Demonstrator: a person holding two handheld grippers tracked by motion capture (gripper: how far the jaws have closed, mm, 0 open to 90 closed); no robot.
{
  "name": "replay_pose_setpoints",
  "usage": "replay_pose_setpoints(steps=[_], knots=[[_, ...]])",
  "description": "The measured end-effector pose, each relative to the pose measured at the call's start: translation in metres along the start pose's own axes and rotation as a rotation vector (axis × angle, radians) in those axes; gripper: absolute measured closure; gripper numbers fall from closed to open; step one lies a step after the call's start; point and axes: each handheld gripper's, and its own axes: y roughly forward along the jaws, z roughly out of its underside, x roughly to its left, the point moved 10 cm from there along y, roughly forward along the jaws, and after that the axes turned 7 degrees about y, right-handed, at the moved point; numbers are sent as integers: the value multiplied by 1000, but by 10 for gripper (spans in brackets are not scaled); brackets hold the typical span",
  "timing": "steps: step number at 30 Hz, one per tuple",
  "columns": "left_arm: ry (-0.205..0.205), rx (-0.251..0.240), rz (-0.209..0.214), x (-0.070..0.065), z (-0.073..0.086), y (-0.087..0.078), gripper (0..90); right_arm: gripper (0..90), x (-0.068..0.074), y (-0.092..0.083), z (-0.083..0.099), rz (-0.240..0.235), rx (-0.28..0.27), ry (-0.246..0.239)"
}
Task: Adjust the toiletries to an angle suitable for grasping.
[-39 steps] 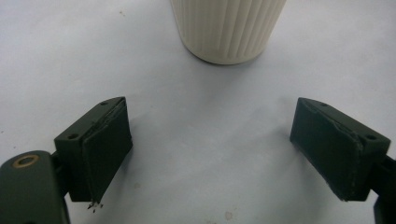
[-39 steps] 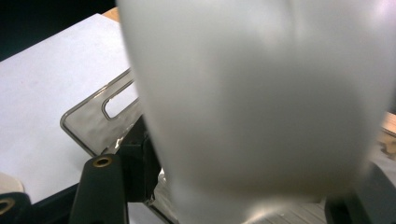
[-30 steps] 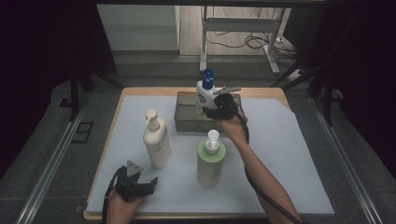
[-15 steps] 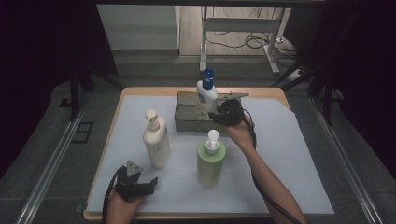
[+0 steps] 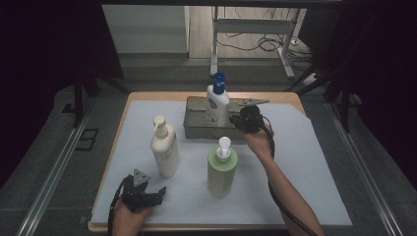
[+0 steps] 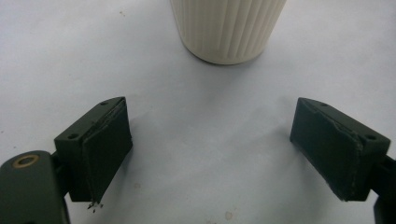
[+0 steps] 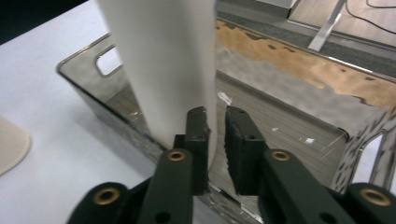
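Your right gripper (image 5: 235,119) fingers just closed, nearly pressed together with nothing between them, beside the white bottle (image 5: 217,104) standing in the metal tray (image 5: 196,129) at the table's far edge. Left gripper (image 5: 156,192) fingers are spread by the near edge.

The high view is showing a dim room: darkness is swallowing both side margins, while the white sheet (image 5: 295,162) covering the desk is reading pale grey-blue. Soft, short shadows are falling beside the bottles near the desk's centre. Detail there is coarse and slightly soft.

The left gripper view is rendering evenly lit, with faint diffuse shadows spreading under the jaws and the ribbed cream bottle (image 6: 227,28) staying sharp.

In the right gripper view the white bottle (image 7: 163,65) is washing out, the metal tray (image 7: 299,116) wall is mirroring warm reflections, and the background is blurring.
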Motion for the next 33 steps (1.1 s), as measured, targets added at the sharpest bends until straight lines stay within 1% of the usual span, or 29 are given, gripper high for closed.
replay_pose_setpoints(steps=[3,6,14,15,19,22,25,31,33], knots=[[0,0,0,0,0,0,123,843,-2,3,-1,10,-3,1],[0,0,1,0,0,0,123,892,-5,10,-3,22,-2,13],[0,0,1,0,0,0,123,894,-6,26,-4,43,13,20],[0,0,1,0,0,0,123,893,-7,30,-3,53,21,24],[0,0,1,0,0,0,123,893,-8,35,-4,49,24,39],[0,0,1,0,0,0,123,893,-9,39,-3,53,38,43],[0,1,1,0,0,0,123,894,-10,43,-1,47,48,67],[0,1,1,0,0,0,123,893,-9,47,2,47,60,67],[0,1,1,0,0,0,123,893,-6,47,2,41,66,70]])
